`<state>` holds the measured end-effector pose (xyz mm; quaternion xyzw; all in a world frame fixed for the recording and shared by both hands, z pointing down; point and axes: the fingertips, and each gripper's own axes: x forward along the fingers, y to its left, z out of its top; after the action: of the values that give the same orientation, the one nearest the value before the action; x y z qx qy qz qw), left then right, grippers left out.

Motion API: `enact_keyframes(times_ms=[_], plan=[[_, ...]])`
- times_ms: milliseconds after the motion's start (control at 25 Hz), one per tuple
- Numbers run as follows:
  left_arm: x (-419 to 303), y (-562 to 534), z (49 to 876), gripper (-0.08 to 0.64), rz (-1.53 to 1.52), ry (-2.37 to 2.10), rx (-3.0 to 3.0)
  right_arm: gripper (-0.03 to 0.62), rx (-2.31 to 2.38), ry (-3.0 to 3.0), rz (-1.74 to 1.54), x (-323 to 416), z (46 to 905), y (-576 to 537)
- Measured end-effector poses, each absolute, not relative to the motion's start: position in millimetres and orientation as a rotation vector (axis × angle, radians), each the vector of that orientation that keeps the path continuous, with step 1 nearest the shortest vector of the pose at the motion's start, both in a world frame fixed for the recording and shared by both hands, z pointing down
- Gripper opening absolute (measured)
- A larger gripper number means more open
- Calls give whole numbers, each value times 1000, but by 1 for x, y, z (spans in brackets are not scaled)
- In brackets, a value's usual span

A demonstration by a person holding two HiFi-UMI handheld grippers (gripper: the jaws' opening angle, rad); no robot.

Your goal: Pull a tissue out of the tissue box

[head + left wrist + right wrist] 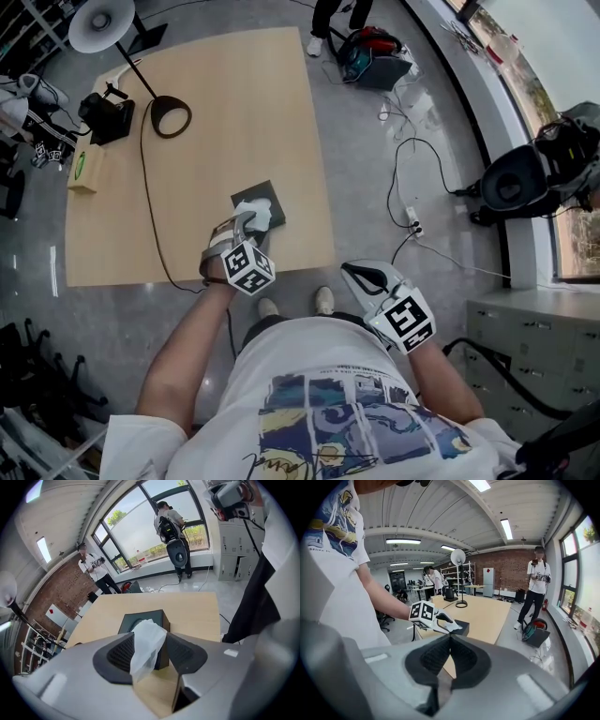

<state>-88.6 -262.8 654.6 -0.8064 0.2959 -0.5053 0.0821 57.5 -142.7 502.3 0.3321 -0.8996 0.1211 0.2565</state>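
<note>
Desk (234,112): a pale wooden top on a grey floor (375,187). A lamp (172,117) with a ring-shaped base stands toward the far left corner. Its black cable (148,197) runs across the top to the near edge.

Left tongs (150,648): held over the near edge of the desk and pointing down at the tissue box. The jaws stand wide apart, one on each side of the raised tissue. The tissue passes between the two ribbed pads, but they are not closed on it. It lies close against the left pad; contact cannot be confirmed.

Right tongs (450,637): held off the desk, over the floor just beyond the near right corner. The jaw tips meet and nothing is between them.

Tissue box (267,199): a dark, square box that sits flat near the near right corner, set in a little from both edges.

Tissue (147,641): white and crumpled, it stands up out of the oval opening in the box top.
</note>
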Motion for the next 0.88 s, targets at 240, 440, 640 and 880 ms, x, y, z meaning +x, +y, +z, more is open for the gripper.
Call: enact_keyframes(times_ms=[240, 440, 640, 880], plan=[[-87, -268, 652, 82, -1518, 899, -2461, 3, 881, -2448, 324, 61, 505, -148], [-90, -268, 648, 9, -1526, 928, -2469, 3, 868, -2466, 315, 64, 503, -151], [-89, -267, 631, 8, -1489, 960, -2495, 3, 846, -2467, 317, 66, 505, -150], [-84, -267, 606, 8, -1459, 973, -2534, 3, 820, -2479, 312, 65, 508, -147]])
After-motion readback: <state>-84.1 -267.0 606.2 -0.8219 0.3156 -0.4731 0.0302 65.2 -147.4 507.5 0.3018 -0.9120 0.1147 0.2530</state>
